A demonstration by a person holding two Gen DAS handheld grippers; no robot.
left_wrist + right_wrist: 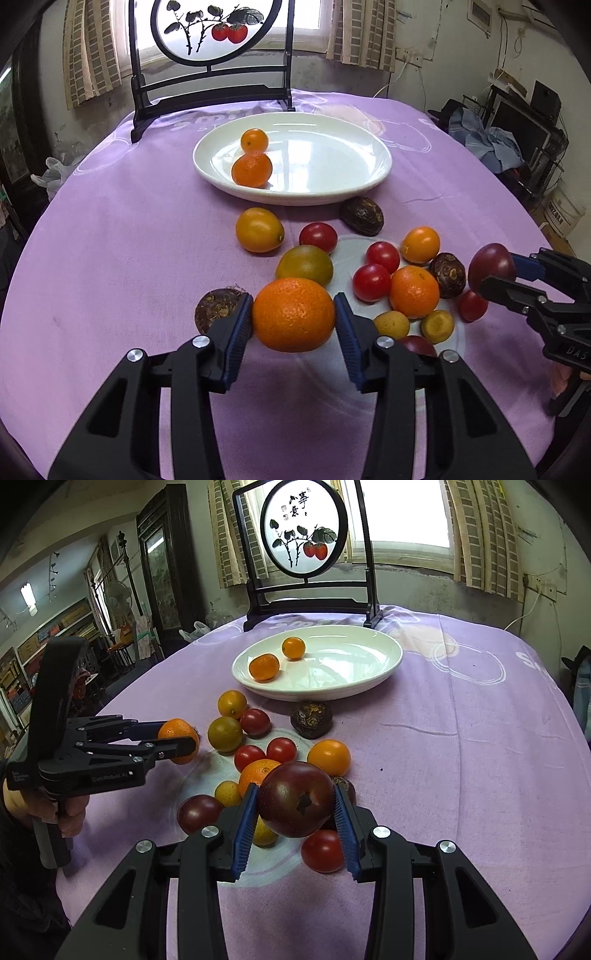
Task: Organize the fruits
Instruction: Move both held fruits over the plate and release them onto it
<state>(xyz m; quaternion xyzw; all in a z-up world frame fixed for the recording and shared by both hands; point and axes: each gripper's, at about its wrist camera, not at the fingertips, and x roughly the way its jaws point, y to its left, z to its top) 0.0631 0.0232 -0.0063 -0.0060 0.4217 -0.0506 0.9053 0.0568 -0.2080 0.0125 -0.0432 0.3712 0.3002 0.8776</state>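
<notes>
So I've got my left hand-held gripper (293, 317) clamped on a big orange (293, 314), blue pads pressed against both sides of it, and it's lifted off the bench (110, 258), which has a purple cloth over it. My right hand-held gripper (295, 805) is closed around a dark red plum (295, 804), stem end facing the camera, also held up above the pile. From the left camera you can see the right one off to the side with the plum (491, 267) at its tips. The white plate (332, 184) sits further back toward the middle of the bench and has two small oranges (252, 170) in it, one just behind the other on the left part. Everything else is loose on the cloth between me and the plate: a few cherry tomatoes (371, 282), another orange (414, 291), a yellow-green citrus (304, 266), a yellow-orange one (259, 229) near the plate, and some dark brown wrinkly fruits (362, 216), one right by the plate's front rim. Behind the plate stands a black-framed round screen (303, 535) painted with red fruit.
</notes>
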